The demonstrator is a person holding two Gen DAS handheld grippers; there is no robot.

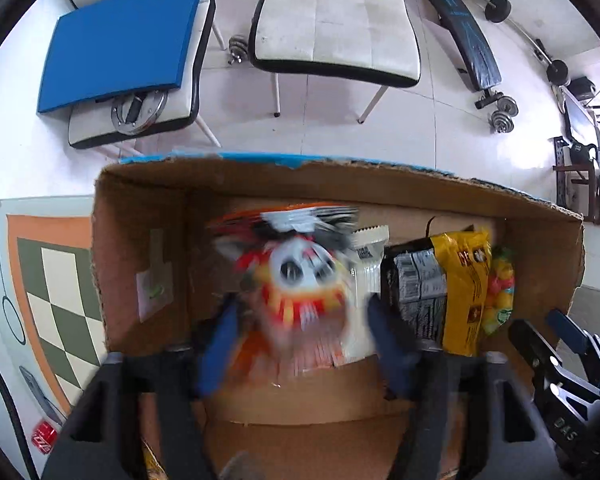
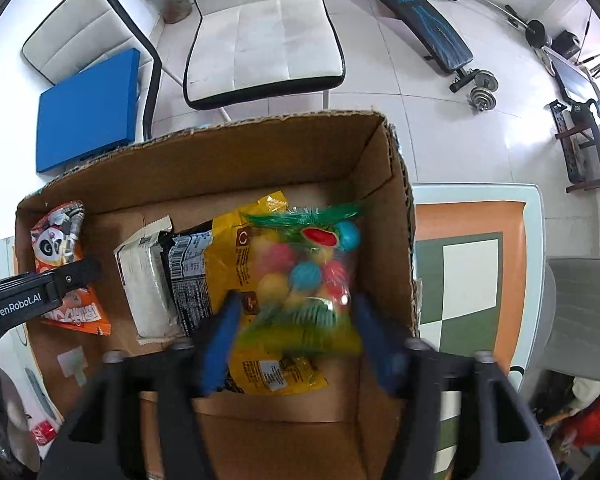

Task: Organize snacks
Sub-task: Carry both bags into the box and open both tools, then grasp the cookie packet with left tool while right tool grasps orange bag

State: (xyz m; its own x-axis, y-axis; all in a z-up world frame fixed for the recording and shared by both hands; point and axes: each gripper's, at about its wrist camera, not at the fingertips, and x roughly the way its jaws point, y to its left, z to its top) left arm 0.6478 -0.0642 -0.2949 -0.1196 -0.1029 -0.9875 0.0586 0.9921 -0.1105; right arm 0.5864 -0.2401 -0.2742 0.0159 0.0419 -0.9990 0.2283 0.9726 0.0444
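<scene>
A cardboard box (image 1: pixel 140 216) (image 2: pixel 392 200) holds the snacks. My left gripper (image 1: pixel 300 320) is open, its jaws wide on either side of an orange panda-print snack bag (image 1: pixel 296 276) that is blurred and lies at the box's left end; it also shows in the right wrist view (image 2: pixel 60 240). My right gripper (image 2: pixel 296 320) is open around a clear bag of coloured candy balls (image 2: pixel 308 272), blurred, lying on a yellow bag (image 2: pixel 236 256). A white packet (image 2: pixel 144 276) and a black packet (image 2: pixel 188 276) lie between them.
The box stands on a table with a checkered orange-and-green mat (image 2: pixel 468 264) (image 1: pixel 56 272). A red can (image 1: pixel 44 436) and a phone (image 1: pixel 40 392) lie at the left. White chairs (image 1: pixel 336 20), a blue pad (image 1: pixel 120 44) and a weight bench (image 2: pixel 416 12) are beyond.
</scene>
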